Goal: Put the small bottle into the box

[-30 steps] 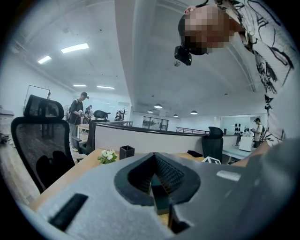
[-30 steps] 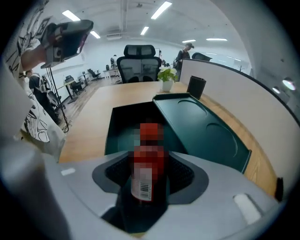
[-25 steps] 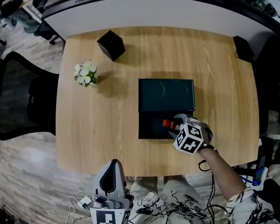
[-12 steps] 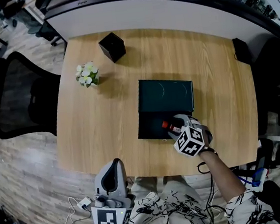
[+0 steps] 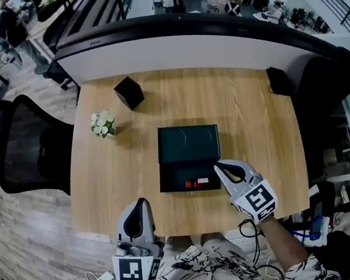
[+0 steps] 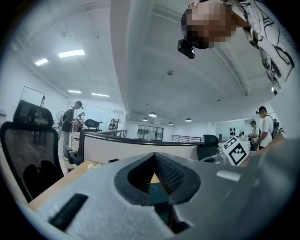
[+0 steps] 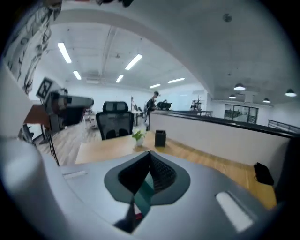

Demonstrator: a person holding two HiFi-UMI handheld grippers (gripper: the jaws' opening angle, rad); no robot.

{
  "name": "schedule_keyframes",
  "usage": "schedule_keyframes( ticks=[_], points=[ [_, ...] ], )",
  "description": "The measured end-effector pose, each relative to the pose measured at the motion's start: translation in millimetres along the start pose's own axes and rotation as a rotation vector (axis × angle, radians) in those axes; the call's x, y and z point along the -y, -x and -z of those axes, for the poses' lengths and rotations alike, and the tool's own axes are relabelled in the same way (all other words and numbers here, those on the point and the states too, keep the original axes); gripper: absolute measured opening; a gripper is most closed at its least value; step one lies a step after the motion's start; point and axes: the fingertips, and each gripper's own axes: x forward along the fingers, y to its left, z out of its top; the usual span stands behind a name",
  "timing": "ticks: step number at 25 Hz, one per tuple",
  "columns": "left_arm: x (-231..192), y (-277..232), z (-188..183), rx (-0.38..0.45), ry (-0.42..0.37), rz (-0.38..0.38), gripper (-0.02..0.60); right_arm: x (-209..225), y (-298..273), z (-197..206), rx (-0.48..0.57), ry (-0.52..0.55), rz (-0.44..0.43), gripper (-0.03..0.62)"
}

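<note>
While the two hand-held grippers hang over the near edge of the bench, one small bottle lies on its side inside the one dark green box, near the tray's front wall, red end pointing left. The box's lid lies open and flat behind the tray. The right hand-held gripper sits just beside the box's near right corner, apart from the bottle, its jaws closed tip to tip on nothing. The left hand-held gripper is well apart to the left, its jaws likewise together and empty. Also on the bench are one flower pot, one black cube-shaped holder and one small black object at the far right corner. Two black office chairs flank the bench, one on the left and one on the right. Only the head view shows the whole bottle. The right gripper view, past its own closed tips, gives just a green strip and a red speck in the gap beneath them, too small to identify. It does show the flower pot, the holder and the black object from table height. The left gripper view, its tips meeting, alone shows the right gripper's marker cube side-on and several people standing in the office behind.
</note>
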Motion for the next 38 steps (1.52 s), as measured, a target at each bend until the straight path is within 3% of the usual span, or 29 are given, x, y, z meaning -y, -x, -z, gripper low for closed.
schedule_keyframes(
  ticks=[4,9,18,25,38],
  points=[
    [4,-9,-21,0.038,-0.033,-0.005,-0.002,32,64,-46,0.184,-0.097,0.129,0.006],
    [9,-19,-43,0.072,-0.078,-0.010,-0.002,65,130,-79,0.293,-0.065,0.290,0.006],
    [12,-18,-82,0.133,-0.132,-0.038,-0.002,97,229,-118,0.494,-0.043,0.478,0.006],
    [-3,0,-99,0.159,-0.173,-0.091,-0.002,106,267,-115,0.547,-0.032,0.541,0.006],
    [-37,37,-97,0.154,-0.206,-0.214,-0.002,116,288,-93,0.541,-0.020,0.608,0.006]
  ],
)
